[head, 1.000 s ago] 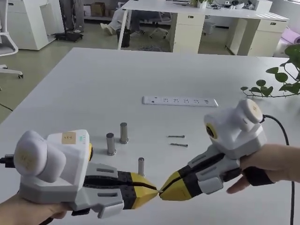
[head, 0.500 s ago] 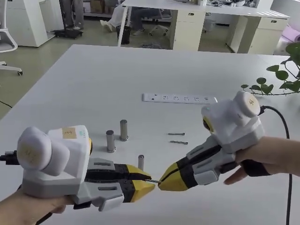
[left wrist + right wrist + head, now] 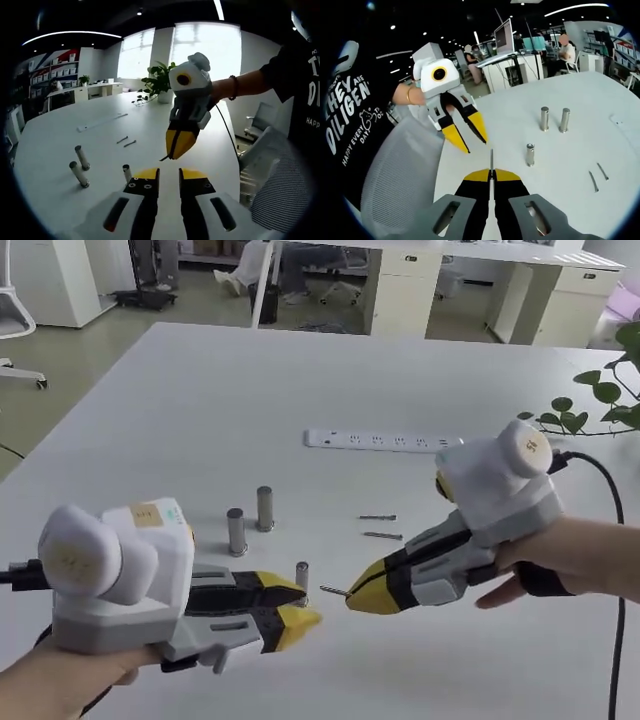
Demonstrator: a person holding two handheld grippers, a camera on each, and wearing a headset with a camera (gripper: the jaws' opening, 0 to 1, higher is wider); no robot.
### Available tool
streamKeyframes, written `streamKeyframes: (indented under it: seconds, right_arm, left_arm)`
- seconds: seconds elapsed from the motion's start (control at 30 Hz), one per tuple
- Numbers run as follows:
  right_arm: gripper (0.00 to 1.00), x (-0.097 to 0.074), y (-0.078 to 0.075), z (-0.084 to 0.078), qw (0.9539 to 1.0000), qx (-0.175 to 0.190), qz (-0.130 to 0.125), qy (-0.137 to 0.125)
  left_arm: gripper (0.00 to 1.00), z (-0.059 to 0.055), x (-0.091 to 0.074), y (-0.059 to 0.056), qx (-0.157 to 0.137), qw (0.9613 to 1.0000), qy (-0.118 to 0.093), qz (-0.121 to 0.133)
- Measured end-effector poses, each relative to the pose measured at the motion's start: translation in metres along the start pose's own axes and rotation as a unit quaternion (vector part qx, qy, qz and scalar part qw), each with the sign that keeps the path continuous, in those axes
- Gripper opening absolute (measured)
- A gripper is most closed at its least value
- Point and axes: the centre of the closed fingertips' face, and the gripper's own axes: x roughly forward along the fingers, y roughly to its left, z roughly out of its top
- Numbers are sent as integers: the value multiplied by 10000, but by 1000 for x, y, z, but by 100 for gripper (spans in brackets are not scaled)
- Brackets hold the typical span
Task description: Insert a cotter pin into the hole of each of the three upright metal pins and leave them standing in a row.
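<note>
Three upright metal pins stand on the white table: two at the back (image 3: 265, 508) (image 3: 236, 531) and one nearer (image 3: 302, 576). My right gripper (image 3: 352, 600) is shut on a thin cotter pin (image 3: 334, 591) that sticks out of its tips toward the near metal pin. The right gripper view has that cotter pin (image 3: 491, 159) rising from the closed jaws, with the near metal pin (image 3: 530, 154) just right of it. My left gripper (image 3: 302, 604) is open and holds nothing, its tips a short way left of the cotter pin. Two more cotter pins (image 3: 380, 526) lie flat on the table.
A white power strip (image 3: 385, 441) lies across the table behind the metal pins. A leafy plant (image 3: 600, 405) reaches in at the far right. A black cable (image 3: 610, 540) trails from the right gripper. Desks and chairs stand beyond the table's far edge.
The two grippers met tip to tip around the cotter pin before. Now the left gripper has opened and let go, and the right gripper has drawn away a little with the cotter pin.
</note>
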Motion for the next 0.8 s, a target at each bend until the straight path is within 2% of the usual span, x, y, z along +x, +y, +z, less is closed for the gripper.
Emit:
streamKeyframes:
  seconds: [0.1, 0.27, 0.53, 0.8]
  right_arm:
    - [0, 1, -6, 1, 10000, 12, -67, 17]
    - [0, 3, -18, 1, 9998, -47, -197, 92]
    - [0, 9, -33, -3, 9993, -52, -290, 215]
    - [0, 16, -45, -9, 9987, -11, -380, 331]
  left_arm:
    - [15, -3, 2, 10, -70, 9997, 7, 252]
    - [20, -11, 6, 31, 8, 9977, 55, 682]
    - [22, -23, 17, 45, -83, 9954, 136, 940]
    - [21, -32, 28, 63, -247, 9927, 176, 1169]
